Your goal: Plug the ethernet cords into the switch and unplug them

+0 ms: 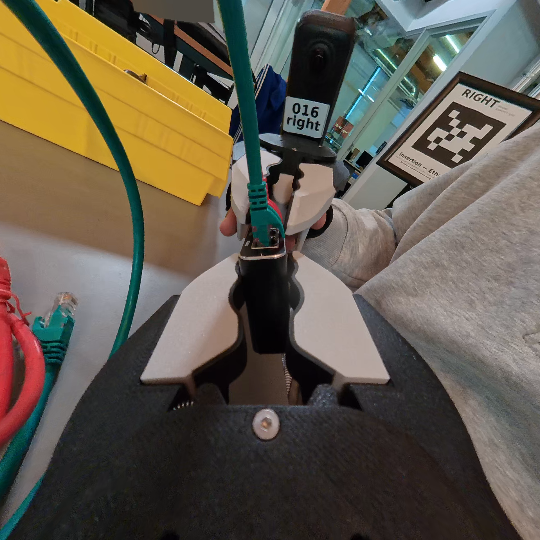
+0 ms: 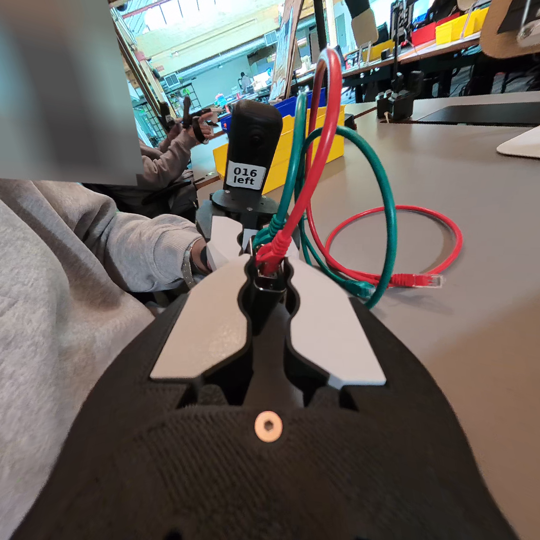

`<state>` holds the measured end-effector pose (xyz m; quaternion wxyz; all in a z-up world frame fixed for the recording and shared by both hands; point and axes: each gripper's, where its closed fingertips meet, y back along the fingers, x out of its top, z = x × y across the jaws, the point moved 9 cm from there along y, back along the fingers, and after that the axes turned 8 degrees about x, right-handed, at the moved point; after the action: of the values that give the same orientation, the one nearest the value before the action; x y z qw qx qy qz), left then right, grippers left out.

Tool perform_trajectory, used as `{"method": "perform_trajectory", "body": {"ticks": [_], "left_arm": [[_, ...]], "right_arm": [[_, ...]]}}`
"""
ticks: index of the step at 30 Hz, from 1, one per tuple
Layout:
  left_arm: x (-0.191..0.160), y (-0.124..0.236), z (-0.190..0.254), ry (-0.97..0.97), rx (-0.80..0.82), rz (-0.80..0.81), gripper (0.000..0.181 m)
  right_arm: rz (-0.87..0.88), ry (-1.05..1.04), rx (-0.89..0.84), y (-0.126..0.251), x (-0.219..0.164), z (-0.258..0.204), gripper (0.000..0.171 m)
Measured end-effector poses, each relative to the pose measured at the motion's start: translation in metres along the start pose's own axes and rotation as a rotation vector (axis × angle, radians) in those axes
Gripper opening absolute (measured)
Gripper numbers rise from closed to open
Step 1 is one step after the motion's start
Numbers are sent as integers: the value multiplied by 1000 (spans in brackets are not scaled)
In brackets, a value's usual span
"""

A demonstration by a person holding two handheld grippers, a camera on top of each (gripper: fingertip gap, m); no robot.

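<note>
A small black switch (image 1: 264, 306) is held in the air between both grippers, one at each end. My left gripper (image 1: 263, 263) is shut on its near end. A green ethernet plug (image 1: 258, 210) sits in a port on the switch's top face, and a red plug (image 1: 274, 209) sits behind it. My right gripper (image 2: 267, 263) is shut on the switch (image 2: 264, 304) from the opposite end. There the red plug (image 2: 274, 251) is in the nearest port, with the green plug (image 2: 268, 229) beyond it. The cords' free ends, one red (image 2: 418, 280) and one green (image 2: 361, 289), lie on the table.
The grey table (image 2: 438, 175) carries the looped red and green cords. A yellow bin (image 1: 117, 117) stands behind. A framed sign with a marker pattern (image 1: 455, 131) stands to the right. A grey sleeve (image 1: 438, 263) fills the right side. A white stand base (image 2: 520, 146) lies far right.
</note>
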<state>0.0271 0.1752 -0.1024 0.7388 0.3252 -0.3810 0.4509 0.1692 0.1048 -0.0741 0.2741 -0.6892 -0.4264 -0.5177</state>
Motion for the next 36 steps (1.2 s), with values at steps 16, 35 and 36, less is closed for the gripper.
{"method": "perform_trajectory", "body": {"ticks": [16, 35, 36], "left_arm": [[0, 0, 1, -2, -15, 3, 26], [1, 1, -1, 92, -57, 35, 26], [1, 1, -1, 109, -66, 40, 26]], "right_arm": [[19, 8, 7, 2, 2, -2, 18], [35, -18, -15, 0, 2, 0, 16], [43, -23, -18, 0, 2, 1, 16]]}}
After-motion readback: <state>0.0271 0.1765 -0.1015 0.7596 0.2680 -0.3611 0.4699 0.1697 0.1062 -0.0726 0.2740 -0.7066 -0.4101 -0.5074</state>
